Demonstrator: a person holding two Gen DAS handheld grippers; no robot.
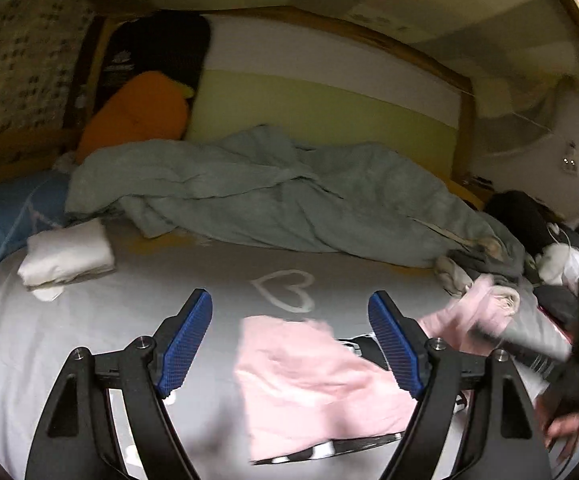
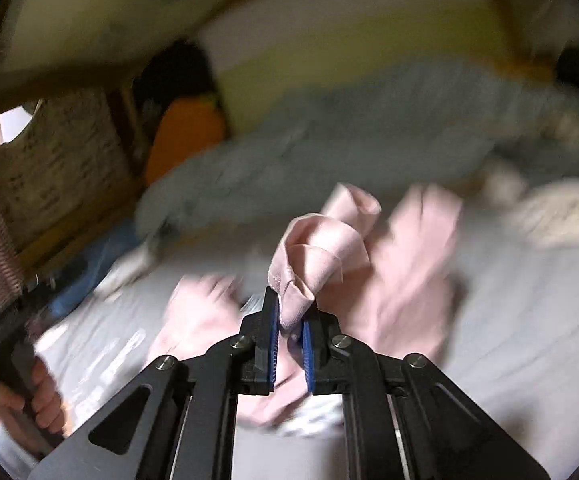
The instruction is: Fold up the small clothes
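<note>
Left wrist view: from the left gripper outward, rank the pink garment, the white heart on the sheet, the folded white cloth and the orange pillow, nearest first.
From the left gripper:
1. Pink garment, lying flat on the sheet, partly between the open fingers.
2. White heart, just ahead, centre.
3. Folded white cloth, farther off at the left.
4. Orange pillow, farthest, at the back left, behind the grey duvet.
</note>
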